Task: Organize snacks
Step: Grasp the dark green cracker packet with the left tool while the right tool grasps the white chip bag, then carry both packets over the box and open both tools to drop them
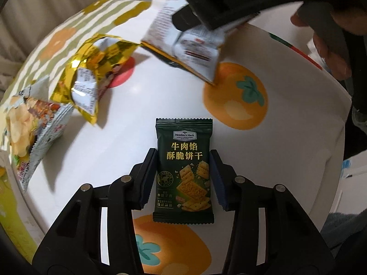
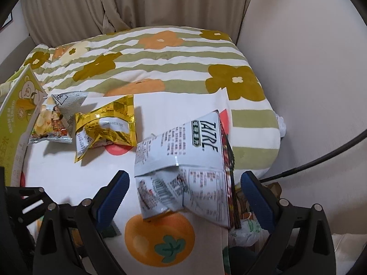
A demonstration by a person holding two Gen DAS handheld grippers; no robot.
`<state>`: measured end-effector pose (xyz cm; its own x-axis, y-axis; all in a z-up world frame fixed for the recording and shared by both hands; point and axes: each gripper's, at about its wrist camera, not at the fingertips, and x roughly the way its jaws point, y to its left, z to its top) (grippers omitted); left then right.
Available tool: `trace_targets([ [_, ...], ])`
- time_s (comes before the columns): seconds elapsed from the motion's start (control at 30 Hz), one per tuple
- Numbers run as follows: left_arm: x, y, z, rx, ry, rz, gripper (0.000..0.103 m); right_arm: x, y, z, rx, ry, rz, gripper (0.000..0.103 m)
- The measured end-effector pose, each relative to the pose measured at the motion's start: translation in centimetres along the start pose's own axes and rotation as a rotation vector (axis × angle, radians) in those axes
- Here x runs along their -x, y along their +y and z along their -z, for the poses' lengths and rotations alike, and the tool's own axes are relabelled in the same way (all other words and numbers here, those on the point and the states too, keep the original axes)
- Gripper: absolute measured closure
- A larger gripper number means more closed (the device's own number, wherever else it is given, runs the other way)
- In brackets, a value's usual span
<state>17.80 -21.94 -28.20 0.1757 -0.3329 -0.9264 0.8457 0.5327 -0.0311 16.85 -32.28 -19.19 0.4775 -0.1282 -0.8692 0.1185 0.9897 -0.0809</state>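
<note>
Blue-padded left gripper (image 1: 181, 178) straddles green packet (image 1: 183, 171).

White persimmon-print table (image 1: 286, 105) — green biscuit packet (image 1: 183, 171), gold foil bag (image 1: 91, 78), chip bag (image 1: 29, 133) on top.

Glossy dark-green plastic wrapper on the biscuit packet (image 1: 184, 171), catching the light. The gold snack bag (image 2: 107, 121) is crinkled metallic foil (very shiny). White packet (image 2: 183, 171): smooth printed film, creased. Tabletop (image 1: 114, 137) smooth and semi-gloss; quilt (image 2: 160, 64) soft matt cloth.
</note>
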Motion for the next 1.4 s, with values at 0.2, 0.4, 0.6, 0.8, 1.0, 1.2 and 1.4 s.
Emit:
trace_targets([
  [0.2,0.2,1.7,-0.3,0.044,0.001,-0.002,0.062,-1.5,-0.2,-0.5,0.044,0.006,0.029,0.006],
  [0.4,0.2,2.9,-0.2,0.107,0.004,-0.007,0.062,-1.6,0.0,-0.6,0.094,-0.033,-0.001,0.006],
  [0.6,0.4,3.3,0.6,0.163,0.006,-0.016,0.062,-2.1,0.5,-0.2,0.139,-0.036,-0.03,0.017],
  [0.8,1.2,3.8,1.1,0.205,-0.002,-0.028,0.062,-2.0,0.0,0.0,0.131,-0.041,-0.051,0.027],
  [1.0,2.0,3.9,1.6,0.23,-0.016,-0.04,0.062,-1.7,0.1,0.1,0.135,-0.044,-0.068,0.045],
  [1.2,3.4,3.9,1.9,0.251,-0.039,-0.053,0.062,-1.1,0.0,0.2,0.123,-0.048,-0.079,0.05],
  [1.4,5.5,3.6,1.7,0.276,-0.077,-0.07,0.062,1.2,-0.1,0.5,0.1,-0.069,-0.089,0.05],
])
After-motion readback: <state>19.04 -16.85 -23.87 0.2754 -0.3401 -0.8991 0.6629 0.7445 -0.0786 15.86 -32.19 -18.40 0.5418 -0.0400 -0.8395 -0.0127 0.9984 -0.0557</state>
